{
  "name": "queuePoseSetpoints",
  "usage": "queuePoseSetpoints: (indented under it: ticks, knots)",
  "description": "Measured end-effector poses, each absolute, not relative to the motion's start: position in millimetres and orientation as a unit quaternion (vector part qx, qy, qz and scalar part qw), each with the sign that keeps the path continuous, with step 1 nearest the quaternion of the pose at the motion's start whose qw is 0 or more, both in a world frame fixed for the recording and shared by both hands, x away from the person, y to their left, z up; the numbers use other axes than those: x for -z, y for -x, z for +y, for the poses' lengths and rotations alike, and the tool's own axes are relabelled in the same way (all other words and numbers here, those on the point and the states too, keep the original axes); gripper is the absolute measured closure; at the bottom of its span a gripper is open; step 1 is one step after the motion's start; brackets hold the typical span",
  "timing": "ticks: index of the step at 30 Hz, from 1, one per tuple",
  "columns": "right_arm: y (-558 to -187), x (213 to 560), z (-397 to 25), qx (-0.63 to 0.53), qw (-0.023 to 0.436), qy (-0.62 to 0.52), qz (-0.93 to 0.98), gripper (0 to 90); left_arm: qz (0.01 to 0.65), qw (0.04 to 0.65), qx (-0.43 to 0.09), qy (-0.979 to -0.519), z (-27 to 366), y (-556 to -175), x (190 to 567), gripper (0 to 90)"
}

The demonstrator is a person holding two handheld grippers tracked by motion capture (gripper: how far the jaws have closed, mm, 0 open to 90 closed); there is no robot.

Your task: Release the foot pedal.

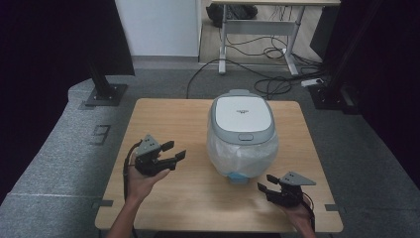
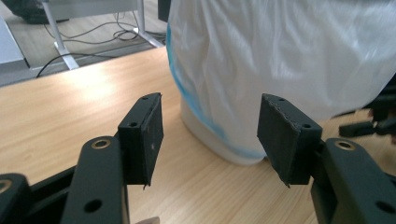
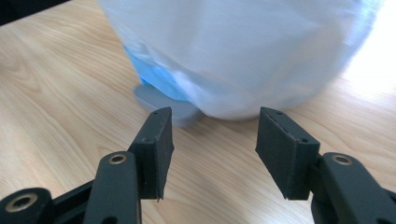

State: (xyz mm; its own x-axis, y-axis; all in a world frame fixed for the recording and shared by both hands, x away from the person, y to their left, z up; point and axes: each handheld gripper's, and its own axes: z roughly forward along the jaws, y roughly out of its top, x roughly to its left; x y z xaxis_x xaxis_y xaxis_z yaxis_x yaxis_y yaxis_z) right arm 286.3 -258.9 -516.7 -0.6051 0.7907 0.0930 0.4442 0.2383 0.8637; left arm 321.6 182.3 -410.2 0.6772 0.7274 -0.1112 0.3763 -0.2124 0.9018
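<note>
A lidded bin (image 1: 241, 136) with a white bag (image 1: 233, 156) lining it stands upright at the middle of the table (image 1: 163, 111), slightly far of centre. The left gripper (image 1: 171, 151) hovers to its left, jaws wide and empty, pointing right at the bagged side. The right gripper (image 1: 265, 183) sits near and right of the bin, also wide and empty, aimed left and far toward the pedal (image 3: 168, 105). The right one looks slightly nearer the bin's base.
</note>
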Motion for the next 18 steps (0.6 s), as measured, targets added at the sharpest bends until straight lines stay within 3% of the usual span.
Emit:
queuePoseSetpoints:
  ticks: [11, 18]
  knots:
    - [-295.9, 524.7, -279.1, -0.455, 0.188, -0.435, 0.754, 44.4, 0.369, 0.488, -0.159, -0.775, 181.0, -308.5, 450.1, 39.8]
    - [-295.9, 522.8, -278.6, -0.460, 0.189, -0.432, 0.753, 43.0, 0.368, 0.489, -0.158, -0.775, 180.7, -307.5, 452.1, 39.4]
